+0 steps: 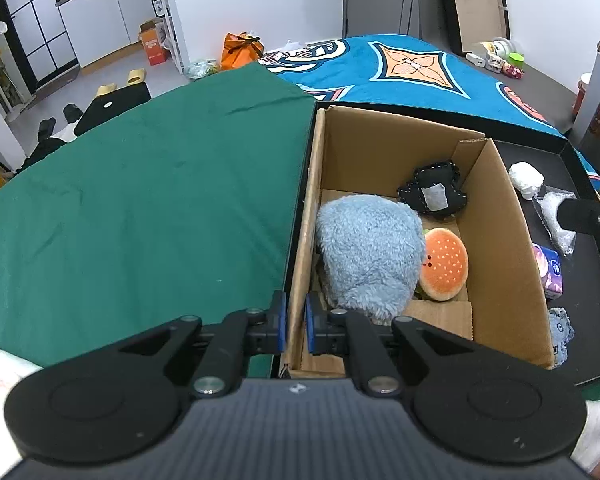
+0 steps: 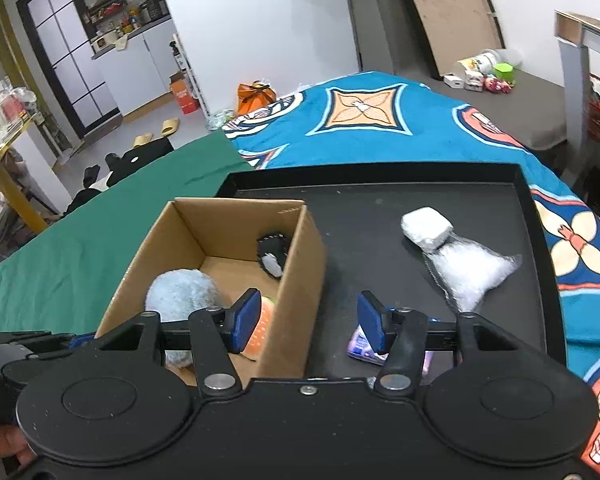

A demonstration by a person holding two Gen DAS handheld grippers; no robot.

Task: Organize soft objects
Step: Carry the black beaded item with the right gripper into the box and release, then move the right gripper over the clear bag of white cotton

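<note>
A cardboard box point(image 1: 380, 152) stands on a black tray point(image 1: 592, 312). Inside it lie a fluffy light-blue plush point(image 1: 368, 248), a burger plush point(image 1: 446, 264) and a black stitched soft piece point(image 1: 432, 192). My left gripper point(image 1: 296, 320) is shut on the box's near left wall, with the cardboard pinched between its blue pads. My right gripper point(image 2: 308, 322) stands open above the box's point(image 2: 300, 264) right wall, with nothing gripped. Its left pad hangs over the burger plush point(image 2: 262, 328). Its right pad is above a purple tissue pack point(image 2: 360, 348) on the tray point(image 2: 380, 184).
On the tray to the right of the box lie a white wad point(image 2: 426, 228), a clear plastic bag point(image 2: 468, 268) and a blue patterned cloth point(image 1: 562, 328). The tray rests on a bed with a green sheet point(image 1: 140, 200) and a blue patterned blanket point(image 2: 380, 120).
</note>
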